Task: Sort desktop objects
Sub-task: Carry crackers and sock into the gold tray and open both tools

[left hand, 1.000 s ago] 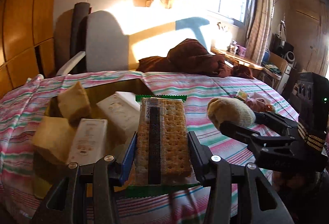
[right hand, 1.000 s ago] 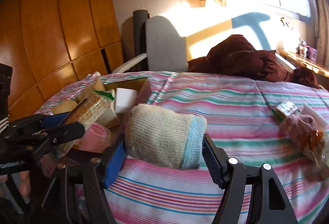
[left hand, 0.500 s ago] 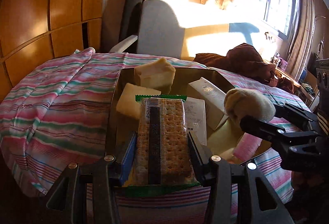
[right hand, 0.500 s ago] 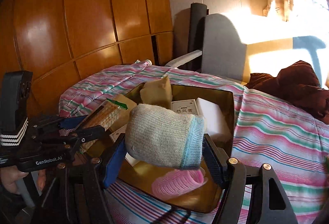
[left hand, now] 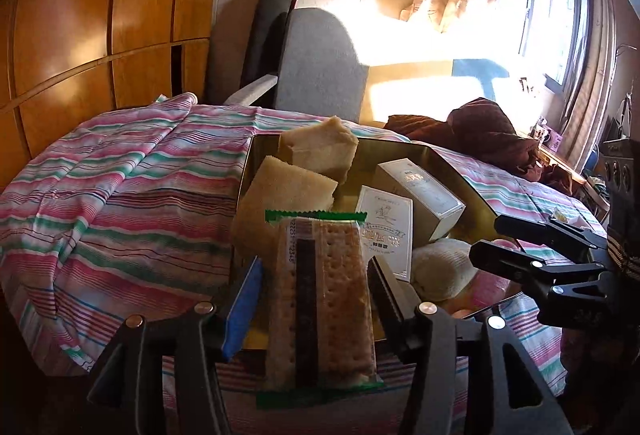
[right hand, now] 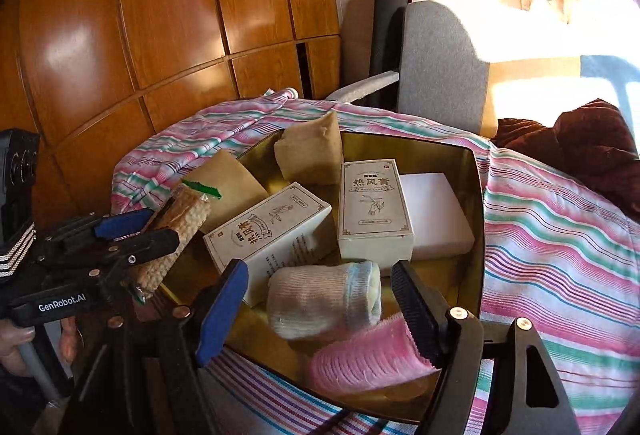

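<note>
Surface: striped cloth [right hand: 560, 235] under a gold tin [right hand: 478, 195].
Right gripper [right hand: 320, 311]: tilted down over the tin's near end, jaws opening, rolled sock [right hand: 320, 299] loose between them.
Left gripper [left hand: 316, 299]: tilted down at the tin's near-left rim, jaws opening, cracker pack [left hand: 320, 307] between them, pads clear.

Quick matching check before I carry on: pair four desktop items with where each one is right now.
1. green-edged cracker packet
2. rolled beige knit sock with blue cuff
3. pink ribbed roll
4. flat white block

A. lying in the gold tin, between the right gripper fingers
B. against the tin's far right wall
C. between the left gripper fingers
D. at the tin's near rim

Pairs: 1-C, 2-A, 3-D, 4-B. Both grippers' jaws are opening.
</note>
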A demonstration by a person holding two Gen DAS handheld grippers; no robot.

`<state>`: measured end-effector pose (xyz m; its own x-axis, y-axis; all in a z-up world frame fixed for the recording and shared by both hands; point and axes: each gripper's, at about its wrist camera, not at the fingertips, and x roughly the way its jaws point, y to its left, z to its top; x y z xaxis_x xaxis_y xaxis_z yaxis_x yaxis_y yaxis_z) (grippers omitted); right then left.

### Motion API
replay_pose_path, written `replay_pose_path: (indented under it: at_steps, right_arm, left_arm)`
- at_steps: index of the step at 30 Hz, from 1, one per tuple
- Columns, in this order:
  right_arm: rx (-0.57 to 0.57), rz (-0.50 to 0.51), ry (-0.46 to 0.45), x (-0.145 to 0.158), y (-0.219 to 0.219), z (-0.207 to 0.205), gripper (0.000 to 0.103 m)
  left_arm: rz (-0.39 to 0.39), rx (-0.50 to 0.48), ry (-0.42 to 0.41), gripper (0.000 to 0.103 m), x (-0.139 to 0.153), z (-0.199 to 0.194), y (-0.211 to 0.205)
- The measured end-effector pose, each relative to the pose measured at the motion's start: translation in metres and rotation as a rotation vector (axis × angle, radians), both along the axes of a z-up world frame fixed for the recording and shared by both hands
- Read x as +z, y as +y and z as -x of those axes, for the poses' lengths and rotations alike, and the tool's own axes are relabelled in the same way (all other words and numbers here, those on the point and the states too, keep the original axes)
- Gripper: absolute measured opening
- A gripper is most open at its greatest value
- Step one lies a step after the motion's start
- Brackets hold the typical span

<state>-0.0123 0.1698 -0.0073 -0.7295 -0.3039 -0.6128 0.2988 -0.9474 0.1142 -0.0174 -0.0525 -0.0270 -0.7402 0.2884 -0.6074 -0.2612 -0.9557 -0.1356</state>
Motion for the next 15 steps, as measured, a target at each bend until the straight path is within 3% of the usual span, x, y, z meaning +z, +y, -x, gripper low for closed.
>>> replay_pose_path:
  at_steps: [8,15]
  right_arm:
    - [-0.033,0.033,0.01,0.002,0.009,-0.016,0.075]
    - [-0.075,0.037,0.018,0.004,0.022,-0.026,0.075]
  left_arm:
    - [-0.002,-0.023,-0.015,0.049,-0.007,0.001,0.008]
    - [0.036,-0.022,-0.045,0.049,-0.009,0.037,0.018]
